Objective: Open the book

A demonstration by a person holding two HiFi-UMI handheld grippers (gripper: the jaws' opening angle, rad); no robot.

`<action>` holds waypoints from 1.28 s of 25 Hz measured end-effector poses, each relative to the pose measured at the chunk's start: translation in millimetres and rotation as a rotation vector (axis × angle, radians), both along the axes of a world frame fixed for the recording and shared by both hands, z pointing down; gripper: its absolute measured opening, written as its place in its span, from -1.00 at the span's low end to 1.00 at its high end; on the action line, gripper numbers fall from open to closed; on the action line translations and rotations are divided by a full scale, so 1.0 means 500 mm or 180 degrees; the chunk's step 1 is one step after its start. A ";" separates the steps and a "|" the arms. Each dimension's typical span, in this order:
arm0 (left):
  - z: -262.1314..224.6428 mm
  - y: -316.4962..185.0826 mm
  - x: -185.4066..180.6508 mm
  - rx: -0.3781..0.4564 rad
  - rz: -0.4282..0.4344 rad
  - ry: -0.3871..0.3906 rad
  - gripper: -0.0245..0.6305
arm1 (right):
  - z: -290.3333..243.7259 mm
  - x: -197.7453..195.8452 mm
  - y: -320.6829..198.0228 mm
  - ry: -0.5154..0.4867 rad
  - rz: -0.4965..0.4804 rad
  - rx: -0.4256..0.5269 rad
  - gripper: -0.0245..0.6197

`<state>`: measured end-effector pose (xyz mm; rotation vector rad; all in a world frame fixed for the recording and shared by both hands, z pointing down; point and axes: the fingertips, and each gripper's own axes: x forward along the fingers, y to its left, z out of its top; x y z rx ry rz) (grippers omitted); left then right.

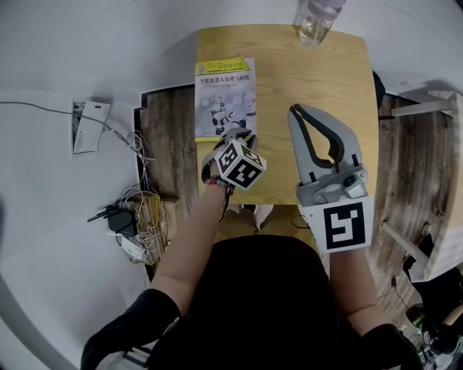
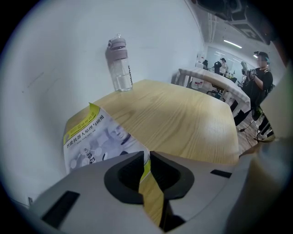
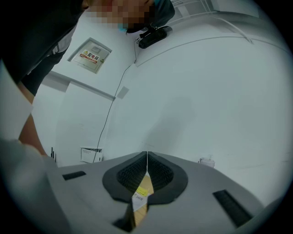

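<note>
I am holding my left hand-held gripper low over the wooden surface, a little left of the centre of the head view. Its tips are sitting at the lower right corner of the book. In the left gripper view the left hand-held gripper is showing its jaws almost together, with only a thin slit between them. A yellow-green edge of the book is showing through this slit. I cannot tell if the jaws are really pinching the cover or only touching it.

The book is lying closed and flat, cover up, in the upper left part of the surface.

My right hand-held gripper is hovering over the right half of the surface, apart from the book, with its jaws pointing to the top of the frame. In the right gripper view the right hand-held gripper is clenched, tips meeting, with nothing between them.

A clear bottle is standing at the upper edge of the surface, well apart from both grippers.
</note>
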<state>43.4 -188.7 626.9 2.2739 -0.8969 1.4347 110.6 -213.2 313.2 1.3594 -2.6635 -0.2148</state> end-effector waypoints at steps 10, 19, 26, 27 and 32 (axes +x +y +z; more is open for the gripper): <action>-0.002 0.002 0.000 0.0026 0.0020 -0.0040 -0.89 | -0.001 -0.003 -0.001 0.0000 -0.0027 0.0004 -0.83; -0.023 0.001 -0.004 0.0122 -0.0038 -0.0100 -0.89 | -0.006 -0.005 0.004 -0.0024 -0.0118 0.0021 -0.83; -0.055 -0.003 -0.007 0.0221 -0.0189 -0.0095 -0.89 | -0.008 -0.001 0.002 -0.0059 -0.0267 0.0030 -0.83; -0.060 -0.004 -0.008 0.0235 -0.0208 -0.0090 -0.89 | -0.009 -0.001 0.001 -0.0070 -0.0293 0.0035 -0.83; -0.088 -0.006 -0.015 0.0281 -0.0320 -0.0053 -0.89 | -0.014 -0.005 -0.005 -0.0116 -0.0419 0.0052 -0.83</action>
